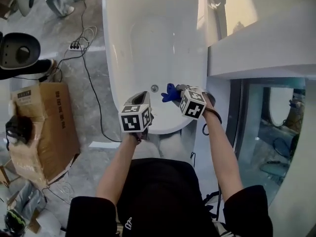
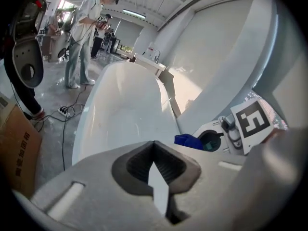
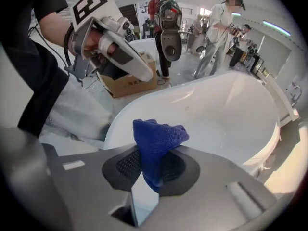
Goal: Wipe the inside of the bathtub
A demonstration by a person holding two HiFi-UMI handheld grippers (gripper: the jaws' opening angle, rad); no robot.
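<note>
- The right gripper [image 3: 153,163] is clenched on a blue cloth [image 3: 158,137]. The two dark ribbed pads pinch the lower part of the cloth between them.
- The left gripper [image 2: 154,161] is clenched too, with its pads meeting at the tip and nothing between them. It touches nothing and hangs over the near rim of the bathtub [image 1: 153,43].
- In the head view the two grippers sit side by side at the near end of the tub, left at 9 o'clock of right, both pointing toward 12 o'clock.
- The cloth is deep blue terry, bunched into a small wad. In the right gripper view it stands up out of the jaws toward 12 o'clock, with its top fold leaning to 3 o'clock.
- In the head view the cloth pokes out of the right jaws toward 9 o'clock. It lies over the tub's near end, just at 3 o'clock of the drain [image 1: 154,88].
- Whether the cloth touches the tub surface cannot be told.
- The tub is white, glossy and oval. Its long axis runs from 12 to 6 o'clock in the head view, with the drain end nearest the person.
- A cardboard box [image 1: 47,127] stands on the floor at 9 o'clock of the tub.
</note>
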